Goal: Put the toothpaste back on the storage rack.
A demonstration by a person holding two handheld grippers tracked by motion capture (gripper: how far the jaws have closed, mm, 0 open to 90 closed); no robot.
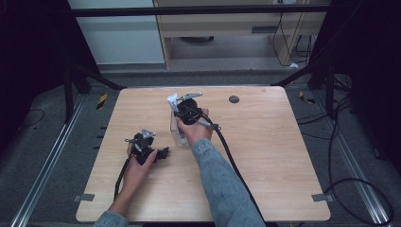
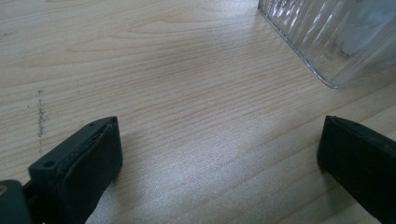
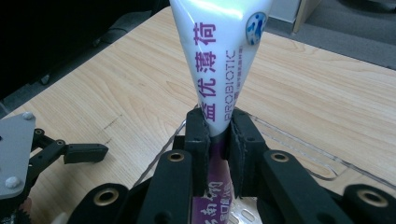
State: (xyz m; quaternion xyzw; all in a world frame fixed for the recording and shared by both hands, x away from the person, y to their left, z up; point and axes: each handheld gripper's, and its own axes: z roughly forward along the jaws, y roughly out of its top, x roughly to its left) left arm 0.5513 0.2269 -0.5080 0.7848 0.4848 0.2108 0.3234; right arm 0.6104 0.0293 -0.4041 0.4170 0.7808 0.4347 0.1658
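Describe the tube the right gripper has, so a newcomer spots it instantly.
On the light wooden table, look near its far-centre where the right gripper hovers over a clear ribbed glass container. Pinched in its jaws is a white squeeze tube with purple print reading PROBIOTIC, the lone printed item.

The left gripper [image 1: 163, 153] rests low by the bench with jaws spread wide, held by the left hand [image 1: 138, 163]. The right gripper [image 3: 218, 140], raised in the right hand [image 1: 196, 130], has its jaws clamped.
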